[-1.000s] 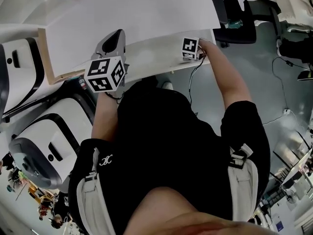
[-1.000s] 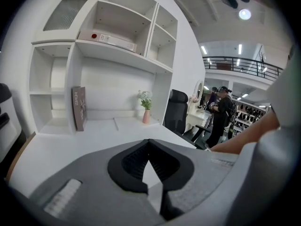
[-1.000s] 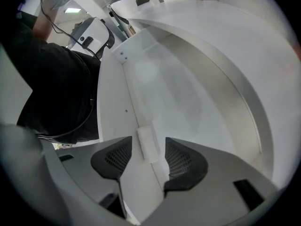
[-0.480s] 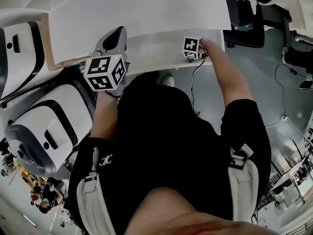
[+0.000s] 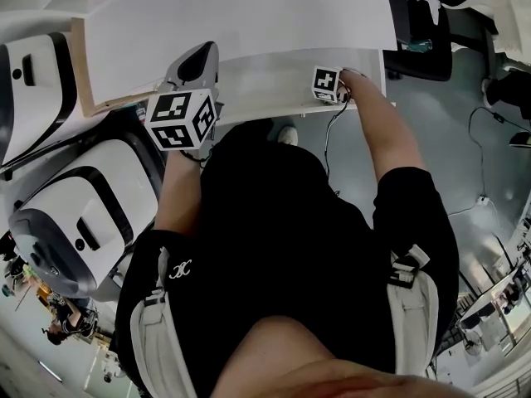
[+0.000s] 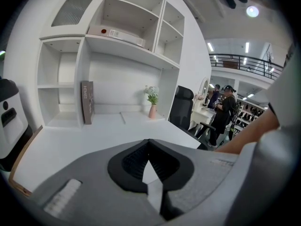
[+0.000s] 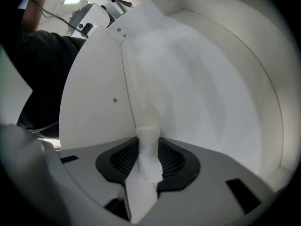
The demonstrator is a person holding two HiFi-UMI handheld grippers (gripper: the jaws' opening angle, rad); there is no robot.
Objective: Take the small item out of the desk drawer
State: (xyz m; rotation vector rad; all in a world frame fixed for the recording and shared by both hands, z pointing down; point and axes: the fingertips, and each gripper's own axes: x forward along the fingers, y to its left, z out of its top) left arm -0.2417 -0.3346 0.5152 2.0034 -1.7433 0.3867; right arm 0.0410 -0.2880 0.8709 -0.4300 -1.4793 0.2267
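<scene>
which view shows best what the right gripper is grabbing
The right gripper view: the right gripper is closing its jaws on a white panel edge, seen close up. The head view shows only its marker cube at the desk front. The left gripper view shows neither.

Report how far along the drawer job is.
Done: the right gripper sits at the desk's front. In hand: its jaws are closing on a white panel edge, likely the drawer's. Remaining: pull it open, take the item, unseen. The left gripper is empty.
</scene>
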